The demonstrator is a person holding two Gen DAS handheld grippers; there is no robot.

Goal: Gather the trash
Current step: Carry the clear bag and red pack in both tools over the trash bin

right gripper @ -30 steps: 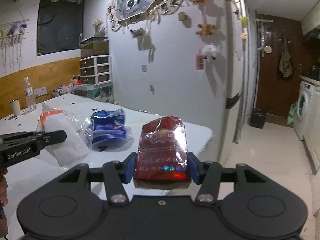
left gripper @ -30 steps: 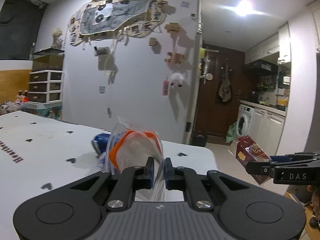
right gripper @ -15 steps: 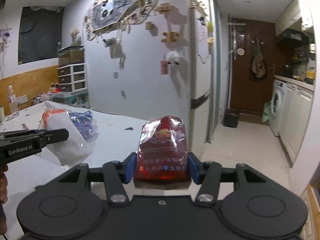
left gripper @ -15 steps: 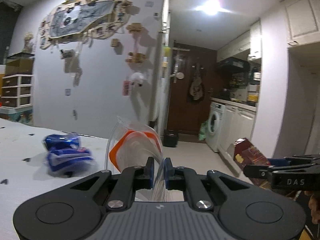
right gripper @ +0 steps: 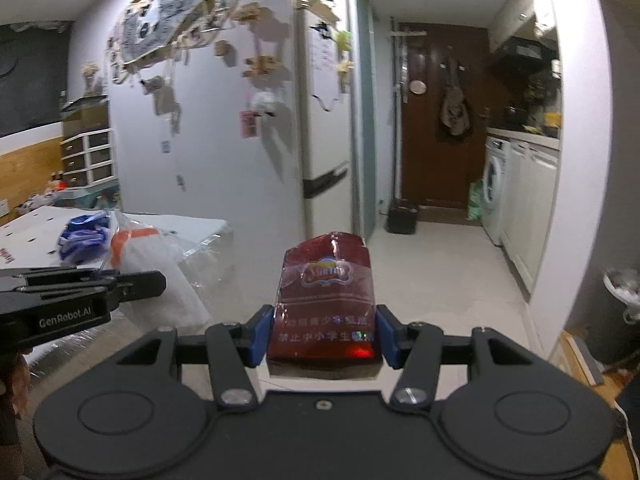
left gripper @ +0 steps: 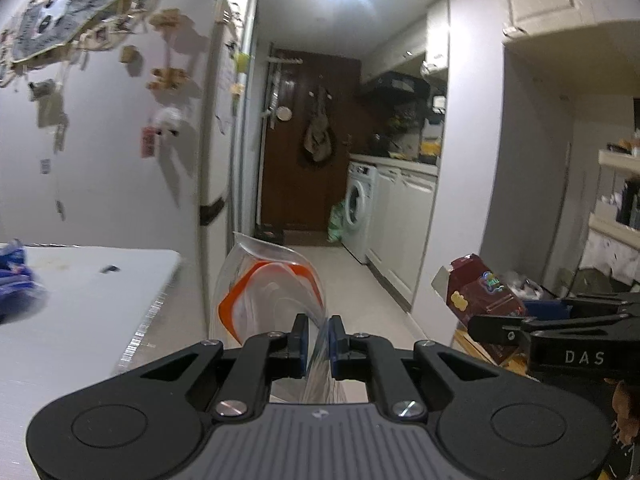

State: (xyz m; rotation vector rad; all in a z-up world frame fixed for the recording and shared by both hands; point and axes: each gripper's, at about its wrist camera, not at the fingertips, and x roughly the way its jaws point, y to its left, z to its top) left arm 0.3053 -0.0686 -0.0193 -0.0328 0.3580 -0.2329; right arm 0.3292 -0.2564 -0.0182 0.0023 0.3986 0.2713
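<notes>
My left gripper (left gripper: pixel 318 338) is shut on a clear plastic bag with an orange band (left gripper: pixel 272 292), held in the air past the table's right edge. The bag also shows in the right wrist view (right gripper: pixel 156 264). My right gripper (right gripper: pixel 322 334) is shut on a dark red snack packet (right gripper: pixel 326 300), held upright over the floor; it shows at the right of the left wrist view (left gripper: pixel 480 300). A crumpled blue wrapper (right gripper: pixel 82 234) lies on the white table (left gripper: pixel 88 300).
A bin with a white liner (right gripper: pixel 622 312) stands on the floor at the far right. A fridge (right gripper: pixel 320 120) is ahead left. A hallway with a washing machine (left gripper: pixel 356 212) and cabinets leads to a brown door (right gripper: pixel 436 120).
Both grippers have swung to the right with their loads, away from the table and toward the hallway. The blue wrapper has slid to the left edge of view. The bin has come into sight.
</notes>
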